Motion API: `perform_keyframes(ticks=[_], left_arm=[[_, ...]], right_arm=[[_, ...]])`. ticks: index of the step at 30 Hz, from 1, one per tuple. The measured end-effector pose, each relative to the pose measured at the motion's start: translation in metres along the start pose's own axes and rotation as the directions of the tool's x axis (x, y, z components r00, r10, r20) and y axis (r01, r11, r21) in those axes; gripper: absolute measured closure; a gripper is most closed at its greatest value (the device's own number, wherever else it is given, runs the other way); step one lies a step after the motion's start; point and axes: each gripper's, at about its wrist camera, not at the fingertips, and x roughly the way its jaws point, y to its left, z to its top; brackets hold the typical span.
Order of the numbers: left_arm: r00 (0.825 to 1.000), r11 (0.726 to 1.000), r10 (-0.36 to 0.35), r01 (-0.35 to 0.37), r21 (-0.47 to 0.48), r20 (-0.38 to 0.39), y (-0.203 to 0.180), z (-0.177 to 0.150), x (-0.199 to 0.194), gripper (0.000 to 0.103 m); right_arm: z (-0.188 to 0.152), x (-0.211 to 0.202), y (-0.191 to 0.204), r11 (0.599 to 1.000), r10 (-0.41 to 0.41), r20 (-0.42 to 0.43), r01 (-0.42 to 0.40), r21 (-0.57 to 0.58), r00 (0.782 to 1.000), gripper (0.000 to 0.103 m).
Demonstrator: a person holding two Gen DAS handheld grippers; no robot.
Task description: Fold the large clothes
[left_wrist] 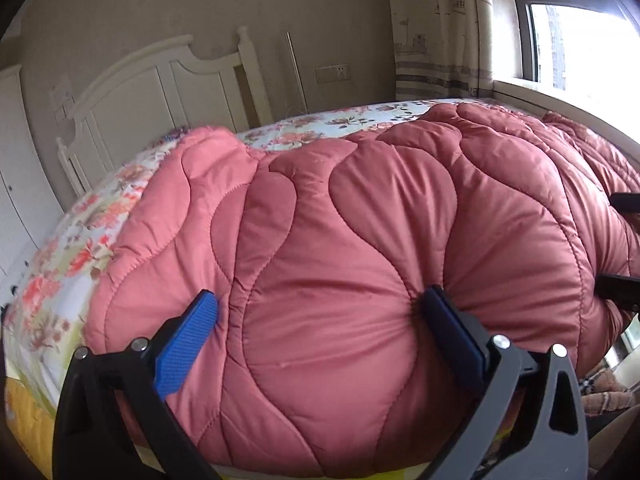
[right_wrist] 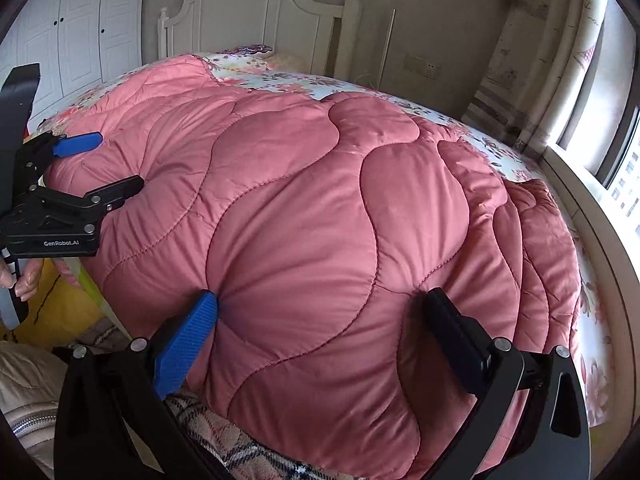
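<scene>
I am pinching the pink quilted coat point(left_wrist: 340, 240) with my left gripper point(left_wrist: 320, 312). My right gripper point(right_wrist: 320, 312) is squeezing its near edge, right of the left.

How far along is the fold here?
Done: the quilt already lies doubled, layered edges stacked at the window side. In hand: the left tool and right tool each pinch a thick bulge of its near edge. Left: carrying that edge across the bed.

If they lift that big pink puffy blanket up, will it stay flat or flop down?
Probably flop: the blanket dents softly where the left gripper and right gripper squeeze it. Likely light for its size, being so puffy. Its smooth sheen suggests it might slip.
</scene>
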Motion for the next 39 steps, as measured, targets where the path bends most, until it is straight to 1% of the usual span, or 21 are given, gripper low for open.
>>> perform_keyframes(ticks=[3, 6, 7, 9, 10, 11, 12, 13, 15, 17, 18, 20, 22, 23, 24, 26, 30, 32, 34, 37, 39], left_arm=[[0.999, 0.999, -0.03, 0.03, -0.013, -0.014, 0.007, 0.0, 0.004, 0.002], [1.0, 1.0, -0.027, 0.026, -0.014, -0.017, 0.005, 0.001, 0.003, 0.002], [1.0, 1.0, -0.024, 0.024, -0.016, -0.015, 0.005, 0.001, 0.004, 0.002], [1.0, 1.0, -0.021, 0.021, -0.019, -0.012, 0.004, 0.001, 0.004, 0.002], [1.0, 1.0, -0.02, 0.02, -0.021, -0.012, 0.003, 0.001, 0.004, 0.002], [1.0, 1.0, -0.018, 0.018, -0.022, -0.012, 0.003, 0.002, 0.004, 0.002], [1.0, 1.0, -0.017, 0.016, -0.024, -0.013, 0.003, 0.002, 0.005, 0.002], [1.0, 1.0, -0.015, 0.014, -0.024, -0.014, 0.002, 0.002, 0.005, 0.002], [1.0, 1.0, -0.014, 0.013, -0.025, -0.016, 0.003, 0.003, 0.005, 0.002], [1.0, 1.0, -0.014, 0.013, -0.025, -0.018, 0.002, 0.004, 0.006, 0.002], [1.0, 1.0, -0.014, 0.013, -0.026, -0.019, 0.002, 0.004, 0.006, 0.002], [1.0, 1.0, -0.013, 0.013, -0.026, -0.019, 0.002, 0.003, 0.006, 0.002], [1.0, 1.0, -0.014, 0.014, -0.026, -0.018, 0.003, 0.004, 0.006, 0.002], [1.0, 1.0, -0.015, 0.015, -0.025, -0.018, 0.003, 0.004, 0.006, 0.002], [1.0, 1.0, -0.015, 0.014, -0.026, -0.018, 0.003, 0.003, 0.006, 0.002], [1.0, 1.0, -0.014, 0.013, -0.027, -0.015, 0.002, 0.003, 0.006, 0.002], [1.0, 0.999, -0.013, 0.012, -0.035, -0.008, 0.002, 0.003, 0.005, 0.002], [1.0, 0.999, -0.012, 0.012, -0.039, -0.003, 0.001, 0.003, 0.005, 0.002], [1.0, 0.999, -0.013, 0.013, -0.046, 0.004, 0.001, 0.003, 0.005, 0.002], [1.0, 0.998, -0.018, 0.019, -0.058, 0.017, 0.001, 0.0, 0.003, 0.002], [0.999, 0.998, -0.019, 0.02, -0.067, 0.028, 0.001, -0.001, 0.002, 0.002]], right_arm=[[-0.001, -0.017, -0.02, 0.999, 0.021, 0.015, -0.022, 0.039, 1.0, 0.005], [-0.01, -0.039, -0.06, 0.986, -0.032, 0.038, 0.026, 0.167, 0.999, 0.005], [-0.019, -0.051, -0.082, 0.969, -0.049, 0.054, 0.034, 0.246, 0.997, 0.005], [-0.039, -0.068, -0.113, 0.93, -0.048, 0.087, 0.013, 0.367, 0.995, 0.005], [-0.056, -0.078, -0.132, 0.892, -0.037, 0.11, -0.017, 0.451, 0.993, 0.005], [-0.068, -0.083, -0.142, 0.865, -0.025, 0.127, -0.043, 0.5, 0.992, 0.005], [-0.084, -0.088, -0.152, 0.831, 0.001, 0.153, -0.086, 0.55, 0.988, 0.005], [-0.103, -0.092, -0.159, 0.789, 0.043, 0.191, -0.151, 0.595, 0.981, 0.005], [-0.126, -0.094, -0.161, 0.744, 0.107, 0.233, -0.233, 0.626, 0.967, 0.005], [-0.144, -0.087, -0.151, 0.71, 0.182, 0.236, -0.294, 0.64, 0.955, 0.005], [-0.148, -0.082, -0.145, 0.701, 0.213, 0.226, -0.31, 0.642, 0.95, 0.005], [-0.153, -0.066, -0.129, 0.679, 0.291, 0.214, -0.358, 0.64, 0.933, 0.012], [-0.151, -0.058, -0.119, 0.67, 0.328, 0.222, -0.392, 0.631, 0.918, 0.013], [-0.144, -0.053, -0.114, 0.668, 0.351, 0.232, -0.416, 0.618, 0.907, 0.013], [-0.136, -0.05, -0.11, 0.674, 0.361, 0.243, -0.432, 0.598, 0.9, 0.013], [-0.122, -0.049, -0.107, 0.699, 0.343, 0.262, -0.431, 0.571, 0.902, 0.014], [-0.096, -0.051, -0.112, 0.702, 0.296, 0.34, -0.444, 0.556, 0.893, 0.014], [-0.083, -0.047, -0.114, 0.71, 0.284, 0.343, -0.436, 0.553, 0.896, 0.014], [-0.071, -0.035, -0.114, 0.713, 0.285, 0.306, -0.414, 0.566, 0.908, 0.013], [-0.064, -0.016, -0.112, 0.689, 0.311, 0.266, -0.41, 0.598, 0.912, 0.013], [-0.056, -0.01, -0.109, 0.694, 0.295, 0.257, -0.391, 0.605, 0.92, 0.013]])
